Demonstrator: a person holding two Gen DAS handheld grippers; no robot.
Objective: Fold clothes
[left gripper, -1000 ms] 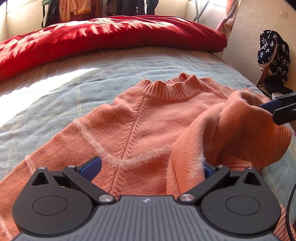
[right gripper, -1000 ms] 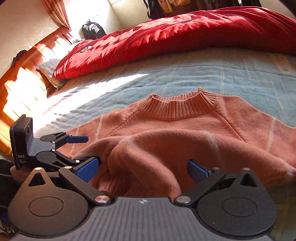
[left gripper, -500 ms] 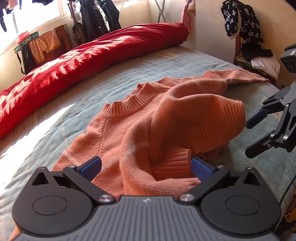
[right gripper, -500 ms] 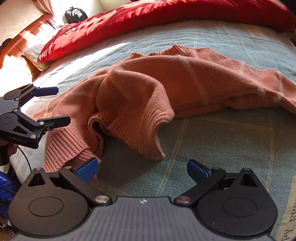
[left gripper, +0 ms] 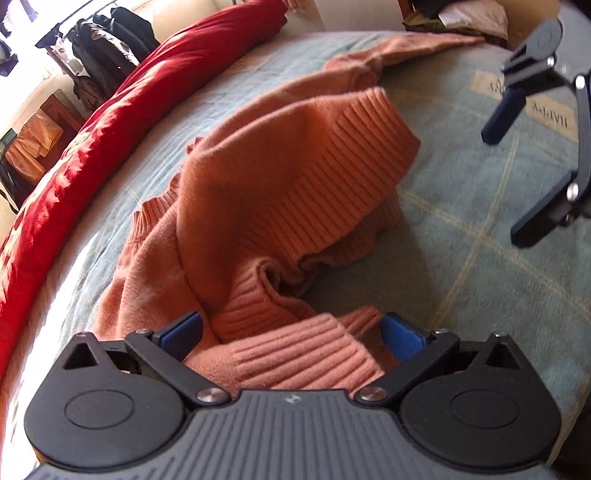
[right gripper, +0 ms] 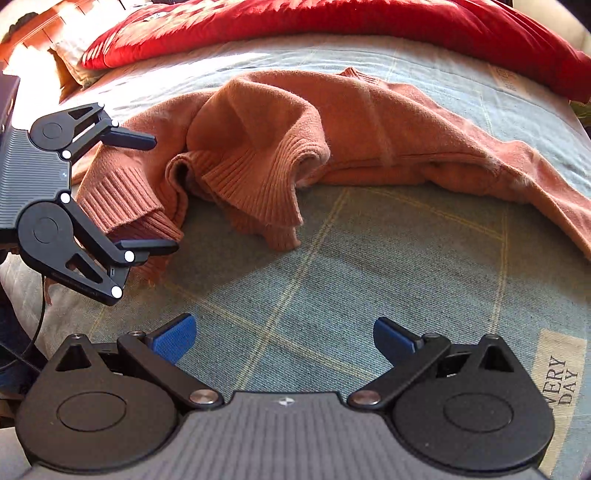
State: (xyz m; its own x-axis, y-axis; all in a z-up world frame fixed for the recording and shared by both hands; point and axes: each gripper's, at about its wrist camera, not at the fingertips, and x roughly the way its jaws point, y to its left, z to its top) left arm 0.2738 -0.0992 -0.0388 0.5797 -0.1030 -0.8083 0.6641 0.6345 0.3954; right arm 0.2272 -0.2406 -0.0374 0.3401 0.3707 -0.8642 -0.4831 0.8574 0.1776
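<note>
On the bed (right gripper: 332, 266), both grippers (right gripper: 284, 332) gape beside the sweater (right gripper: 295, 129).

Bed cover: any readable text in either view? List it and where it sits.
"ERY DAY": cream label on the bed cover, right wrist view, first letters cut off.
"HAPPY": another label on the cover, left wrist view, upside down; a second word beside it is too blurred.
Label near the red duvet: unreadable.

Both wrist cams low over bed (right gripper: 369, 266), facing inward, sharing the sweater (left gripper: 295, 177).
</note>
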